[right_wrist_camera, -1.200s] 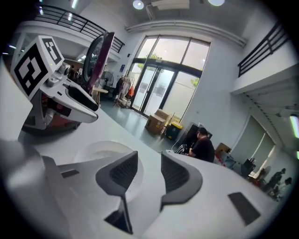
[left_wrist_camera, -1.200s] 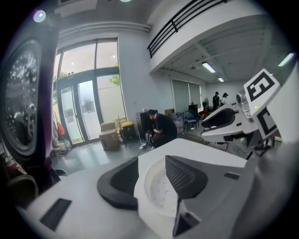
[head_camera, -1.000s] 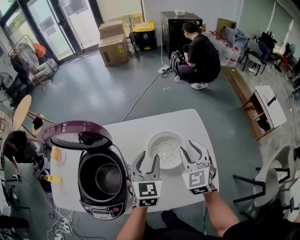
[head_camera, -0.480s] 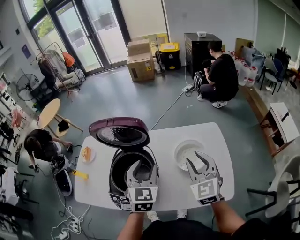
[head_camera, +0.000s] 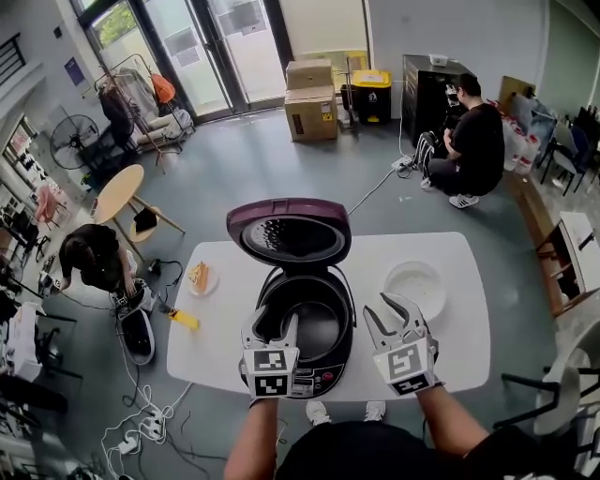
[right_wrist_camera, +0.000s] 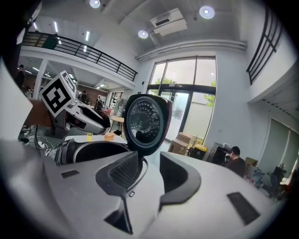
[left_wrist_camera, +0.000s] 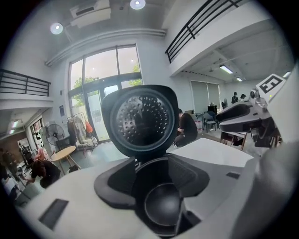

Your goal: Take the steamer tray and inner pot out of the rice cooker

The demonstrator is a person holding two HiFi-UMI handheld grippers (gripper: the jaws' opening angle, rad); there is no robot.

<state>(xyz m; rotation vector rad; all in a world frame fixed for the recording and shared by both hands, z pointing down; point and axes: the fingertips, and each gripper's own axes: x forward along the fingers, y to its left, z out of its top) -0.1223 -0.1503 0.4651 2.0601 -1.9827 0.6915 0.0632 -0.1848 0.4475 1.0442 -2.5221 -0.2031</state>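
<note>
rice cooker (head_camera: 317, 379) at tabletop (head_camera: 223, 330) front edge, centre | inner pot (head_camera: 321, 326) inside it | steamer tray (head_camera: 415, 284) to its right, towards right edge | plate (head_camera: 199, 278) at left edge

Cardboard boxes (head_camera: 311, 89), crouching person (head_camera: 478, 141)

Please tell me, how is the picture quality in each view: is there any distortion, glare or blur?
Head view: sharp and evenly lit, but the wide lens bows the edges of the white rectangular table. Left gripper view: strong fisheye with black corners; the tall glass windows are washed out by daylight. Right gripper view: same fisheye, so the black balcony railing curves; the round ceiling spotlight glares.
</note>
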